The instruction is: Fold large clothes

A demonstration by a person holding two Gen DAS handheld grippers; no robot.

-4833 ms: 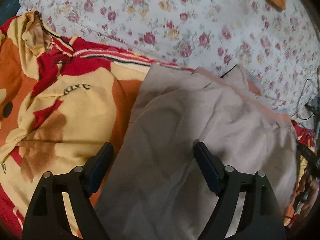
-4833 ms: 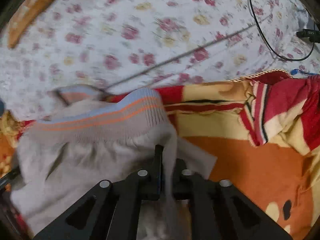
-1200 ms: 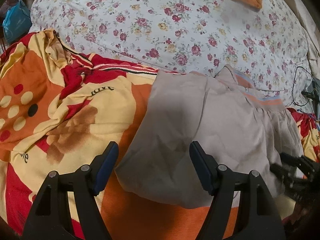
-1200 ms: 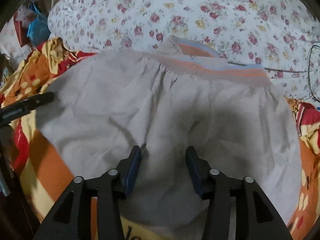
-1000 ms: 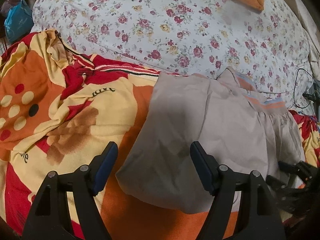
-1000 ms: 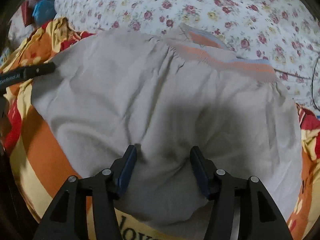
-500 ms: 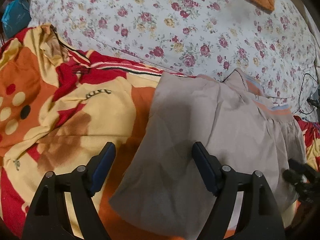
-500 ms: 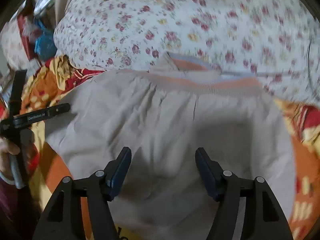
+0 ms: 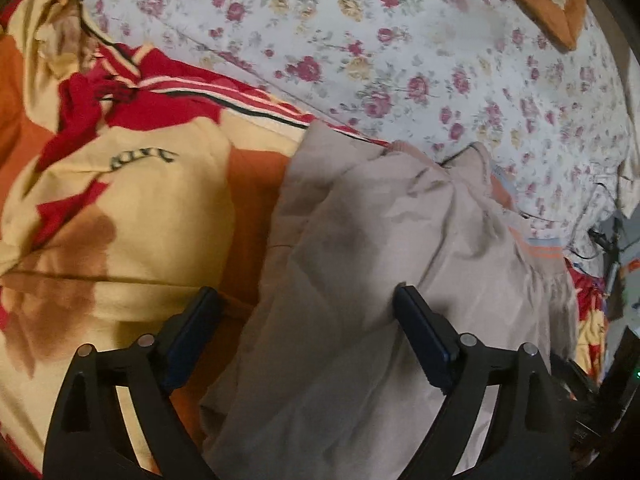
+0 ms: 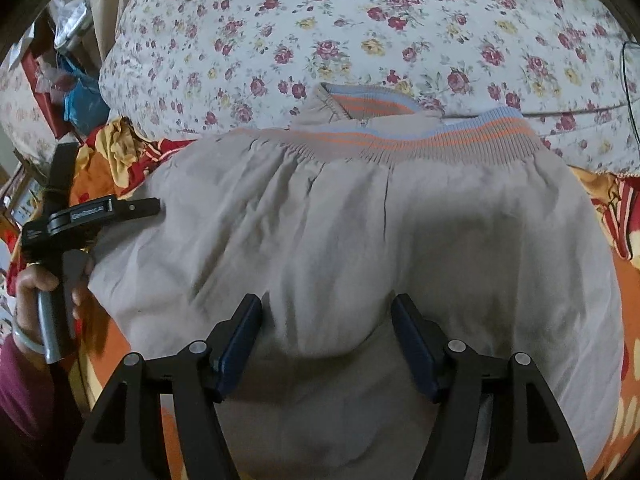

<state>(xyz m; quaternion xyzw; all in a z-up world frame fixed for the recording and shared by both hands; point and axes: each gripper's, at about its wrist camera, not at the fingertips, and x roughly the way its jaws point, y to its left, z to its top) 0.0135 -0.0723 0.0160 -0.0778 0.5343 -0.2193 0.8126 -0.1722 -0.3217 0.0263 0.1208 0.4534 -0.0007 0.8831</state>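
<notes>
The beige garment (image 10: 340,248) is seen lying on the orange and yellow blanket (image 9: 120,208), its striped ribbed band (image 10: 460,136) at the far edge against the floral quilt (image 10: 380,32). The right gripper (image 10: 326,344) is held released above the near cloth, nothing pinched. Only in the right wrist view is the person's left hand (image 10: 34,300) shown, wrapped round a handle. In the left wrist view the left gripper (image 9: 306,344) is angled downward over the garment's left edge, its jaws opening, cloth lying unpinched between them.
</notes>
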